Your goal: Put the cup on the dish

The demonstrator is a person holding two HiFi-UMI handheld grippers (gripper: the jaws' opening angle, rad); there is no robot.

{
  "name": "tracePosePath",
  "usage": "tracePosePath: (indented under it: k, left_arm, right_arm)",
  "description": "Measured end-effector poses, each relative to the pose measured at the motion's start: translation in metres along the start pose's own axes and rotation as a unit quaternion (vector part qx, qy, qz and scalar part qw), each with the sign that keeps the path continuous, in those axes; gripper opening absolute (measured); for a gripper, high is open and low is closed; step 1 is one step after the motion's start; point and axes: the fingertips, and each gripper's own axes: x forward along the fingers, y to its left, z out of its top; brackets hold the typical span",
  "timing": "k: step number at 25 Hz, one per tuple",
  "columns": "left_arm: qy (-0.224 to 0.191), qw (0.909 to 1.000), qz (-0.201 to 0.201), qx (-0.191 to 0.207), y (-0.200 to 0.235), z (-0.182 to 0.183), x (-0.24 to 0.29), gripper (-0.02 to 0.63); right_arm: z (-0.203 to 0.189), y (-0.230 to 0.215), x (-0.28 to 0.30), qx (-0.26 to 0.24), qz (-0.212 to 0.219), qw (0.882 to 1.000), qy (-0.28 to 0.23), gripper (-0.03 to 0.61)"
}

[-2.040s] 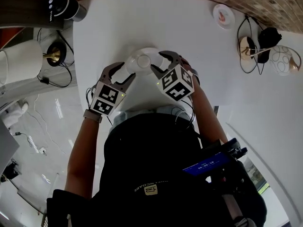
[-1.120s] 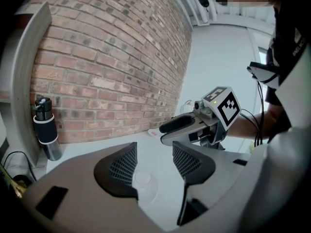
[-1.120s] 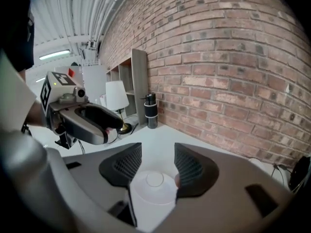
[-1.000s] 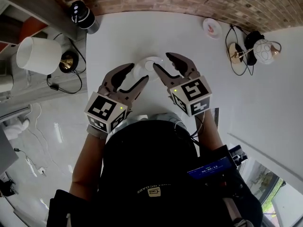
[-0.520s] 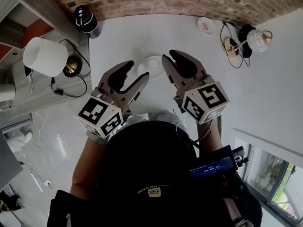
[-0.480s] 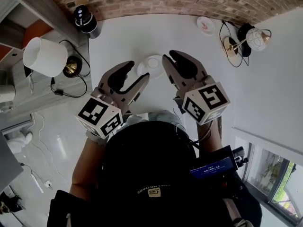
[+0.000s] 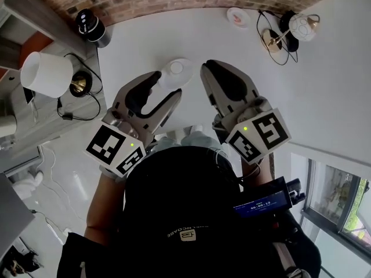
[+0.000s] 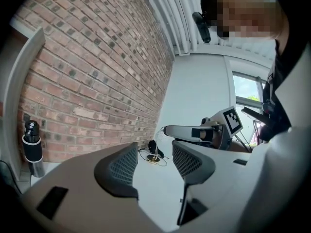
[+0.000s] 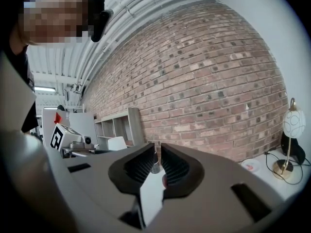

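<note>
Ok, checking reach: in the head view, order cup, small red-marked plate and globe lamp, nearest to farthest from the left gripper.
1. cup, just ahead of the left gripper
2. small plate, far table edge, right
3. globe lamp, farther right still

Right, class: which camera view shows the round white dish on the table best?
The head view: the round white dish sits in plain sight on the white table, seen from above. The left gripper view and right gripper view show none of it; both look towards the brick wall.
</note>
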Motion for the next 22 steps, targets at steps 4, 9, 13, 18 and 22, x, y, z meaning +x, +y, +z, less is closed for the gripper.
tracePosePath:
  k: [4, 9, 13, 18, 22]
  left_arm:
    - [-0.001, 1.0000, 0.007, 0.005, -0.013, 0.002, 0.012, 0.232]
    - [0.004, 0.9997, 0.021, 0.009, -0.034, -0.002, 0.030, 0.232]
    - [-0.010, 0.9996, 0.027, -0.007, -0.053, 0.000, 0.041, 0.232]
    - [-0.042, 0.9983, 0.032, -0.024, -0.064, 0.007, 0.049, 0.230]
    - [-0.050, 0.9976, 0.036, -0.031, -0.066, 0.012, 0.055, 0.230]
  right_arm:
    - [0.005, -0.011, -0.019, 0.007, 0.003, 1.000, -0.007, 0.045]
    - [0.008, -0.028, -0.044, 0.015, 0.009, 1.000, -0.011, 0.044]
    - [0.012, -0.041, -0.061, 0.026, 0.013, 0.999, -0.023, 0.044]
    - [0.009, -0.053, -0.070, 0.060, 0.017, 0.997, -0.039, 0.044]
    - [0.011, -0.063, -0.071, 0.065, 0.012, 0.997, -0.048, 0.044]
